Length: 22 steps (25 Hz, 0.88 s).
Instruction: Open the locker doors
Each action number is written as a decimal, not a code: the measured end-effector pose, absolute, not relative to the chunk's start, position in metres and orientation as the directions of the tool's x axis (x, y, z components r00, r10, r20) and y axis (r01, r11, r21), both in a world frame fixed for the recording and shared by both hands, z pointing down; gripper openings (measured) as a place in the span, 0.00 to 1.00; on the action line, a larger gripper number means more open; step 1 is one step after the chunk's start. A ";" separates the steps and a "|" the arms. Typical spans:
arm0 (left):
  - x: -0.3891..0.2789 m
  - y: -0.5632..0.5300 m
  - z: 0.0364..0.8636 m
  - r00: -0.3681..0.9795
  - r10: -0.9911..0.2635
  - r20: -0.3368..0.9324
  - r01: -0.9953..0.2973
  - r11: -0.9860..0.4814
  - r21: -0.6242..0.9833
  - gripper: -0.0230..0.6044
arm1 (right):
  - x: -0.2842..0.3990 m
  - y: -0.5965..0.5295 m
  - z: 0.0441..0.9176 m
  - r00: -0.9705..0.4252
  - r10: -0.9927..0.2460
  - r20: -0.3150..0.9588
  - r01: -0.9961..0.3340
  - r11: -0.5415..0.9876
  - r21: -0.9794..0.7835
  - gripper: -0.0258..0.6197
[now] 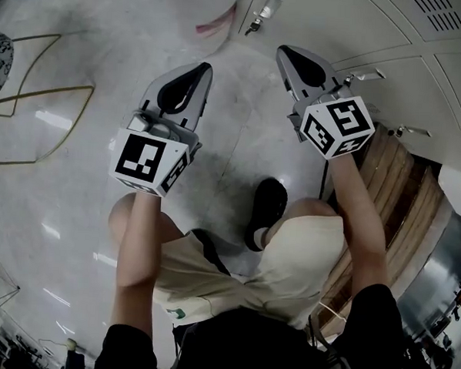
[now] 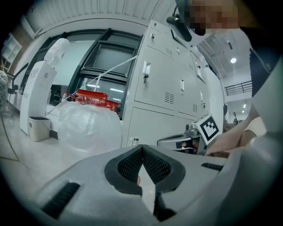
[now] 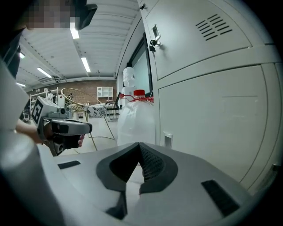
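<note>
While left gripper (image 1: 199,72) and right gripper (image 1: 288,55) hover closed and empty | locker door (image 3: 212,123) stands just right of right gripper, latch (image 3: 168,140) ahead | left gripper farther.

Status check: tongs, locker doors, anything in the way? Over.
Left tongs shut, empty. Right tongs shut, empty, near the lower locker door. Door closed, latch untouched. White plastic bag stands by the lockers' end, clear of both tongs.
</note>
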<state>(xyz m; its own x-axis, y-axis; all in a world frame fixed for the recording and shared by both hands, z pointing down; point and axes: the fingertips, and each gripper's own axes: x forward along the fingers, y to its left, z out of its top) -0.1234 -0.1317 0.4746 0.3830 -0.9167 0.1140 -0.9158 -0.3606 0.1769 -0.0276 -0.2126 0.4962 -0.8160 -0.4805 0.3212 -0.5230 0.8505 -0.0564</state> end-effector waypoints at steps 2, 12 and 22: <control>-0.125 -0.129 0.478 0.389 -0.914 0.114 -0.912 -0.365 0.185 0.06 | -0.036 -0.217 0.503 -0.810 -0.481 0.336 -0.524 0.851 -0.045 0.05; -0.134 -0.120 0.475 0.384 -0.919 0.090 -0.909 -0.359 0.214 0.06 | -0.062 -0.247 0.526 -0.765 -0.517 0.384 -0.561 0.827 -0.004 0.05; -0.115 -0.125 0.463 0.398 -0.915 0.064 -0.903 -0.378 0.204 0.06 | -0.074 -0.282 0.545 -0.709 -0.581 0.400 -0.623 0.781 0.029 0.06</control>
